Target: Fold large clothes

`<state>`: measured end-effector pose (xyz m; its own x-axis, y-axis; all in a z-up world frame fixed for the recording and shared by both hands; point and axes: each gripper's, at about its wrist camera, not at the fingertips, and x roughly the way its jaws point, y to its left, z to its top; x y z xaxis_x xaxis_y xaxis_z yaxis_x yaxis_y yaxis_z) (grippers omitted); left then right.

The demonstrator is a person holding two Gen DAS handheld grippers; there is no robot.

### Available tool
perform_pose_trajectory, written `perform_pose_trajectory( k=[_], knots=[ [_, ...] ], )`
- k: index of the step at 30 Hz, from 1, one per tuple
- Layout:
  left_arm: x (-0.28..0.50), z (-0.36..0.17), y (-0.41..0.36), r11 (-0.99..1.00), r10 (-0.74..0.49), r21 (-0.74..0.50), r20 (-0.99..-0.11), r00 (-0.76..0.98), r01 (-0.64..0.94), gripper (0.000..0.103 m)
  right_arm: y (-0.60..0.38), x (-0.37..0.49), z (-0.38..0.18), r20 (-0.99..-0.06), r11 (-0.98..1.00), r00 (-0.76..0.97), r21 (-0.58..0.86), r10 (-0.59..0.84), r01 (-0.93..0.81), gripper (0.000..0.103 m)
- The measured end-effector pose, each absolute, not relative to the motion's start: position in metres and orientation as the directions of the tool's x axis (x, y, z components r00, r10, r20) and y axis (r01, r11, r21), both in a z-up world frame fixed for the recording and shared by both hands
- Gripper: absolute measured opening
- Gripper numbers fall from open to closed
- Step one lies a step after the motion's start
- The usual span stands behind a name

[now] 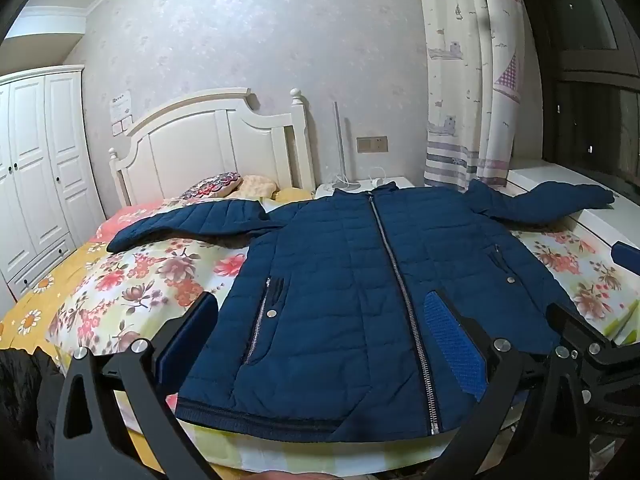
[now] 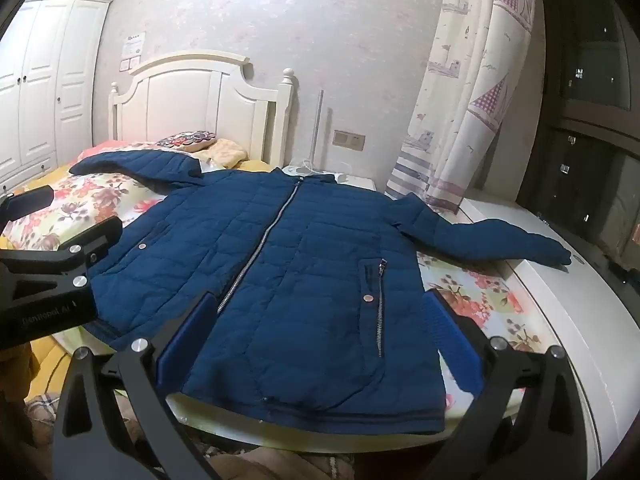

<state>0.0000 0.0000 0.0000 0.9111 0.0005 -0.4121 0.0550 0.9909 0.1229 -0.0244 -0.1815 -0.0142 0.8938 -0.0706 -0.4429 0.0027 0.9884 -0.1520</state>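
A large navy quilted jacket (image 1: 360, 280) is laid flat, front up and zipped, on a bed (image 1: 132, 280) covered by a floral sheet; both sleeves are spread outward, the one by the window resting on a white ledge (image 2: 560, 300). The hem is turned toward the cameras, at the bed's near edge. The left gripper (image 1: 332, 340) and right gripper (image 2: 320, 340) are held just above the hem, tilted slightly downward, jaws spread wide, nothing pinched. Zipped pockets with snaps are seen. The hands holding them are cut off.
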Motion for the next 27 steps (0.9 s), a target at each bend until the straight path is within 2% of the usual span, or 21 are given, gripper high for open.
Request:
perform_pose_trajectory(
  k=[27],
  knots=[
    [-0.0011, 0.0004, -0.0002, 0.991, -0.001, 0.122, -0.416, 0.91, 0.056, 0.099, -0.1822, -0.0183, -0.0212, -0.465, 0.992, 0.883, -0.13, -0.062, 0.001, 0.101]
  ],
)
